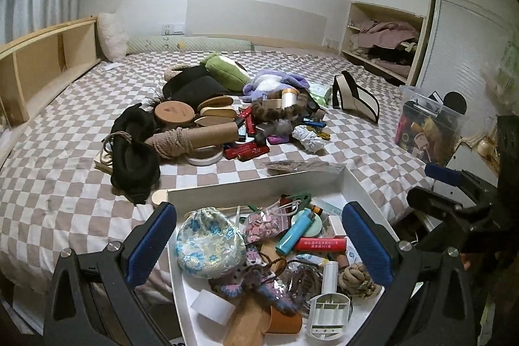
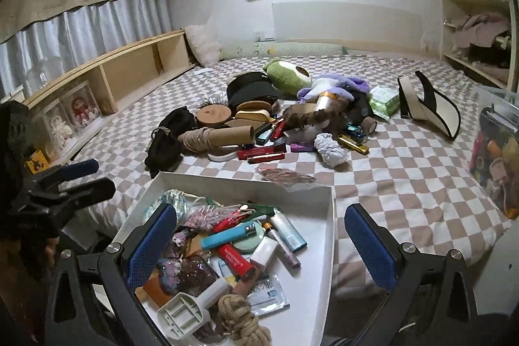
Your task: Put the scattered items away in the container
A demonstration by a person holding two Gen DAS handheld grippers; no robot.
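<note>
Both grippers, left gripper (image 1: 259, 244) and right gripper (image 2: 261, 244), hover over the near end of the white container (image 1: 360, 184), jaws apart and empty. Partly filled, the container sits on the near edge of the bed (image 1: 65, 184) and already holds small items: a blue lighter (image 1: 295, 231), a red tube (image 1: 319, 244), a floral pouch (image 1: 209, 244), coiled rope (image 1: 358, 279). Well beyond it, mid-bed, the larger share remains scattered: a cardboard tube (image 1: 207, 133), a black cloth (image 1: 133, 151), a wooden disc (image 1: 173, 112), plush toys (image 1: 275, 83), a visor (image 1: 356, 101). Judged progress: under half done.
</note>
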